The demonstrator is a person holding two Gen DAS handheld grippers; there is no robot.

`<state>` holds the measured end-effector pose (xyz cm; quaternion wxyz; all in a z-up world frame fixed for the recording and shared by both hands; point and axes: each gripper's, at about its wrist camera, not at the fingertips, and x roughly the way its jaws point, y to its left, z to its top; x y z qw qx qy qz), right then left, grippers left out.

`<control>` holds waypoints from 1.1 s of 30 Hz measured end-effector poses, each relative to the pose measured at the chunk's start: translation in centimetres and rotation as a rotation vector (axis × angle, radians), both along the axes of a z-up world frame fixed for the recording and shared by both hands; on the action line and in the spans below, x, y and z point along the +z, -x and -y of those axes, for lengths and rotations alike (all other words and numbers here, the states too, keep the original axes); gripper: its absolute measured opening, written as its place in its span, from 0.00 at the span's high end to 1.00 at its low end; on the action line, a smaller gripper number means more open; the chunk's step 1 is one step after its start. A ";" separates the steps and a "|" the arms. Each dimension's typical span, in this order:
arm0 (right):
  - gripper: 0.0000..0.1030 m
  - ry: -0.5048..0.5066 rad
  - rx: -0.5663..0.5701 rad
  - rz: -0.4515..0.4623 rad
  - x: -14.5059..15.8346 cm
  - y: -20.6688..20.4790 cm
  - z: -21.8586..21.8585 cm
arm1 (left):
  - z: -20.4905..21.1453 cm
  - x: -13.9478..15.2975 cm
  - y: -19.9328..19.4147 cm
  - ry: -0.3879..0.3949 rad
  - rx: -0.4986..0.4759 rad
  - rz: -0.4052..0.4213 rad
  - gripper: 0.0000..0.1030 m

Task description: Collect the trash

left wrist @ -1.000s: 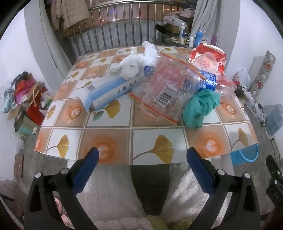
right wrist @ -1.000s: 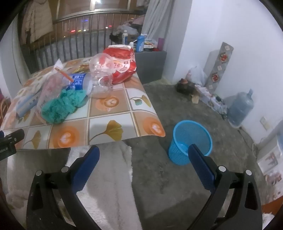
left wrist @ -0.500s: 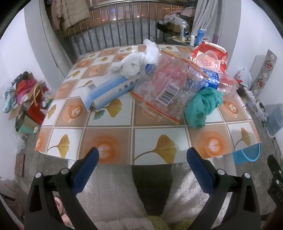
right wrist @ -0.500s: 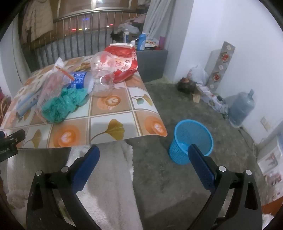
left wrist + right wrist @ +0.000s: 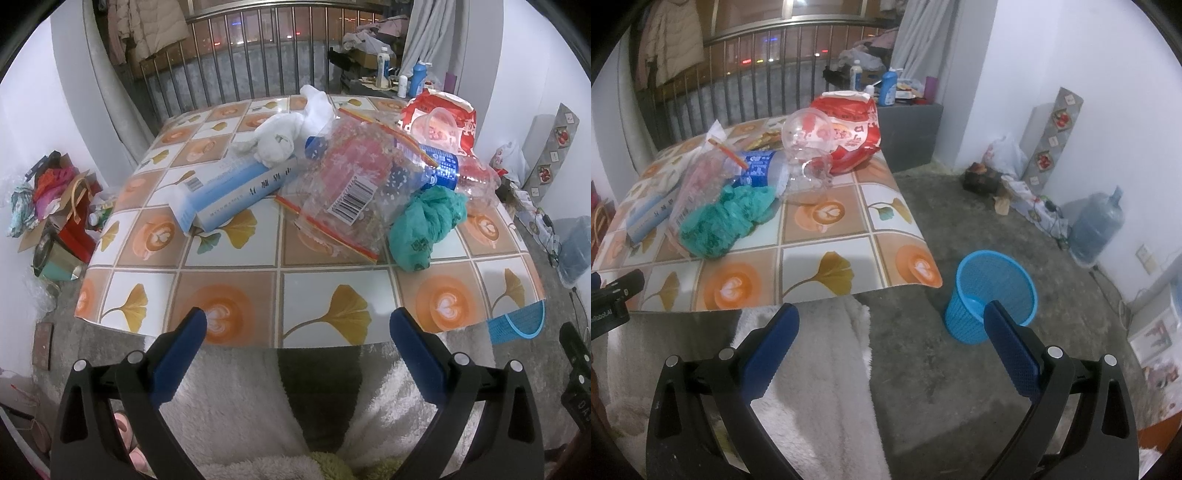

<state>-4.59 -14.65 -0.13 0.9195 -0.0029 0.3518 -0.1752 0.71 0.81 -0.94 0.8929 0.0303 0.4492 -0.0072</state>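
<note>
Blue pads up front on both tools: the left gripper (image 5: 295, 328) and the right gripper (image 5: 890, 325) both hang spread wide with nothing between the fingers, over a lap in fluffy white fabric (image 5: 236, 402), short of the table (image 5: 229, 302) edge. Compared with a second ago, the left view has crept a bit closer to the table; nothing on it has moved.

Trash pile, counted near to far: one crumpled teal bag (image 5: 424, 221), one clear zip bag (image 5: 343, 188) with a barcode sticker, one blue-white carton (image 5: 229, 192) with Chinese print I can't make out, one blue-labelled plastic bottle (image 5: 443, 166), one white cloth wad (image 5: 277, 142), one red bag (image 5: 439, 110) with white characters.

One blue mesh bin (image 5: 991, 295) sits on the floor right of the table, well apart from the trash.
</note>
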 end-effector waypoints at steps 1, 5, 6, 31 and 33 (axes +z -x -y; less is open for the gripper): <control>0.08 0.000 0.000 0.000 0.0 0.0 0.0 | 0.0 0.1 0.0 -0.001 0.001 0.000 0.05; 0.08 0.000 0.004 0.003 0.1 0.0 -0.2 | 0.1 0.4 0.2 -0.004 0.004 0.004 0.05; 0.08 0.000 0.005 0.003 0.2 0.0 -0.3 | 0.1 0.4 0.2 -0.004 0.005 0.006 0.05; 0.08 -0.006 0.009 0.002 0.6 0.2 -0.8 | -0.4 0.8 0.5 -0.015 0.016 0.014 0.05; 0.08 -0.006 0.009 0.002 0.6 0.2 -0.7 | -0.4 0.8 0.5 -0.016 0.016 0.012 0.05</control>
